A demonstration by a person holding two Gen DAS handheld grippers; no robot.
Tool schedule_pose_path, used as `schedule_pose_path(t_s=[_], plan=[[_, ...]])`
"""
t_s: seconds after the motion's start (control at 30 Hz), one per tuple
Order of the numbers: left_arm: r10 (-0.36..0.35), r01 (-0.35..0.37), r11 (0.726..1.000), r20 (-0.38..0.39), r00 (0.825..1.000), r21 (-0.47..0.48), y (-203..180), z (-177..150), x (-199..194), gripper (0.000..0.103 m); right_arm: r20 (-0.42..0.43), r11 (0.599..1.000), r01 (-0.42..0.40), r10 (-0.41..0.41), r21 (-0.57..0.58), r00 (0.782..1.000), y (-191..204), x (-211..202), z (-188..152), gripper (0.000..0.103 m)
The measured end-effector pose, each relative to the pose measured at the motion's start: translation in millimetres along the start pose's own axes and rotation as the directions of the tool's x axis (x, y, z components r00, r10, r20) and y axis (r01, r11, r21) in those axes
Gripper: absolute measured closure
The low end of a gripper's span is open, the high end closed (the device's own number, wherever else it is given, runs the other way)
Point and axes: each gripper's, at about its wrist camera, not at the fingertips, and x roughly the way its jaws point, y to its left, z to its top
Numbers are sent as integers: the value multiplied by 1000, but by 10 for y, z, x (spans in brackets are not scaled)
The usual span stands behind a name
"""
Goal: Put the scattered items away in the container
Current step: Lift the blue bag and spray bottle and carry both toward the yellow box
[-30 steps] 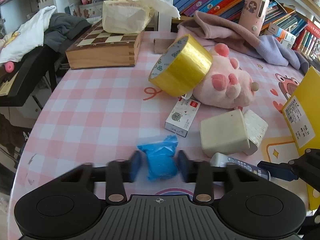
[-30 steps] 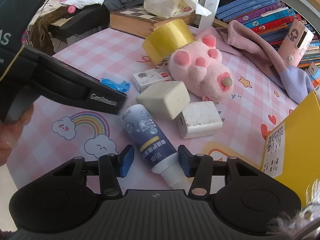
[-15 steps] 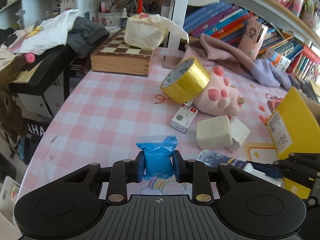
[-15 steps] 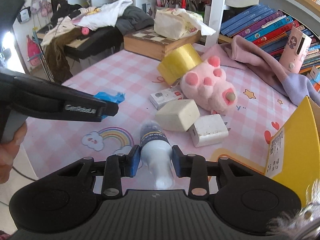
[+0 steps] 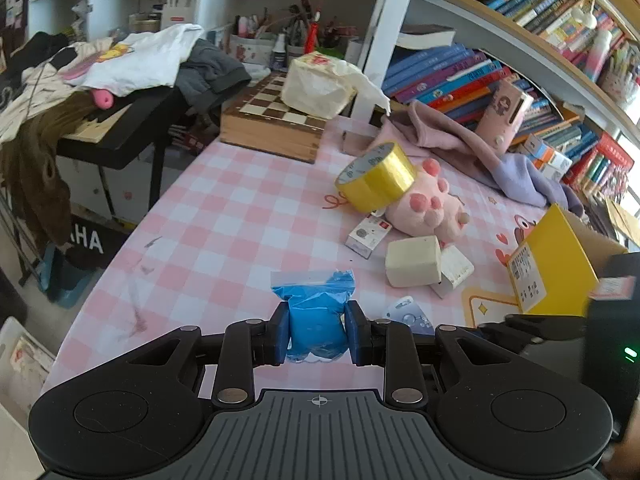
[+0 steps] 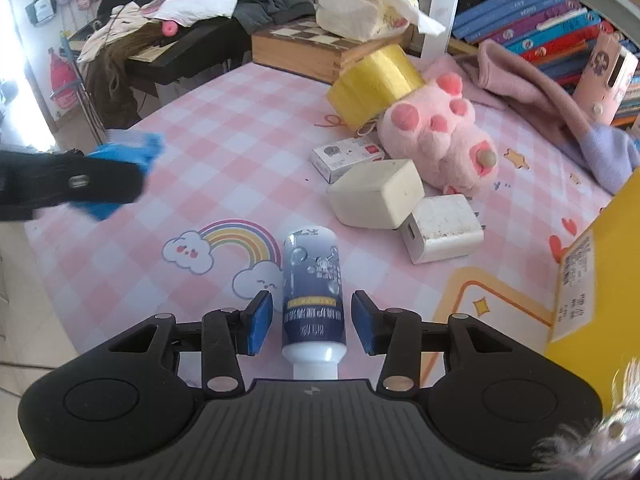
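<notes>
My left gripper (image 5: pixel 317 334) is shut on a small blue zip bag (image 5: pixel 316 312) and holds it above the pink checked tablecloth (image 5: pixel 240 232). The right wrist view shows that bag (image 6: pixel 120 152) at the far left, in the left gripper (image 6: pixel 72 184). My right gripper (image 6: pixel 312 322) has its jaws opening around a white and dark blue tube (image 6: pixel 312 280) that lies on the cloth. Both pads stand clear of the tube. The yellow cardboard container (image 5: pixel 552 264) stands at the right edge (image 6: pixel 600 264).
A yellow tape roll (image 5: pixel 376 182) leans on a pink plush (image 5: pixel 428 210). Near them lie a small white box (image 5: pixel 368 232), a cream block (image 5: pixel 414 260) and a white charger (image 5: pixel 456 270). A chess box (image 5: pixel 276 128), purple cloth (image 5: pixel 500 160) and bookshelves fill the back.
My left gripper closed on the blue bag and lifted it off the cloth, drawing back. My right gripper closed on the tube half a second ago, and its jaws have since spread apart.
</notes>
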Motion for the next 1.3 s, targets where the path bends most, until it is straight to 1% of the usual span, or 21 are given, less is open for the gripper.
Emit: schedule_pose_path(t_s=[0.03, 0.07, 0.13, 0.23, 0.4, 0.53, 0.67, 0.8, 0.87, 1.07, 1.3], plan=[[0, 0, 1000, 0, 1000, -6, 12, -4, -12, 76, -9, 1000, -4, 4, 6, 1000, -16, 36, 12, 69], [0, 0, 1000, -1, 1000, -10, 23, -7, -22, 76, -6, 1000, -18, 18, 18, 1000, -38, 49, 21, 72], [2, -2, 1000, 1, 1000, -12, 35, -8, -42, 76, -10, 999, -23, 24, 29, 1000, -60, 48, 35, 72], [-1, 1, 1000, 11, 1000, -10, 31, -6, -99, 77, 17, 998, -35, 35, 47, 999, -72, -67, 41, 72], [-33, 33, 999, 29, 999, 5, -33, -32, -247, 77, 91, 996, -68, 64, 50, 994, -80, -457, 58, 72], [-70, 69, 997, 37, 997, 24, -110, -104, -401, 77, 131, 993, -96, 87, 66, 988, -57, -786, -18, 72], [-98, 97, 995, 55, 994, 25, -176, -197, -579, 77, 170, 990, -112, 96, 84, 981, -14, -1119, -170, 72], [-122, 121, 993, 104, 987, 16, -231, -306, -819, 77, 211, 989, -106, 83, 103, 974, 30, -1417, -348, 72], [-135, 133, 991, 117, 984, 23, -268, -385, -921, 77, 229, 990, -97, 70, 107, 971, 74, -1540, -458, 72], [-181, 178, 983, 102, 978, 35, -380, -713, -1129, 77, 236, 990, -63, 32, 129, 971, 183, -1849, -863, 72], [-240, 235, 970, 78, 968, 69, -543, -1015, -1320, 77, 228, 979, -4, -44, 206, 973, 201, -2153, -1327, 72]])
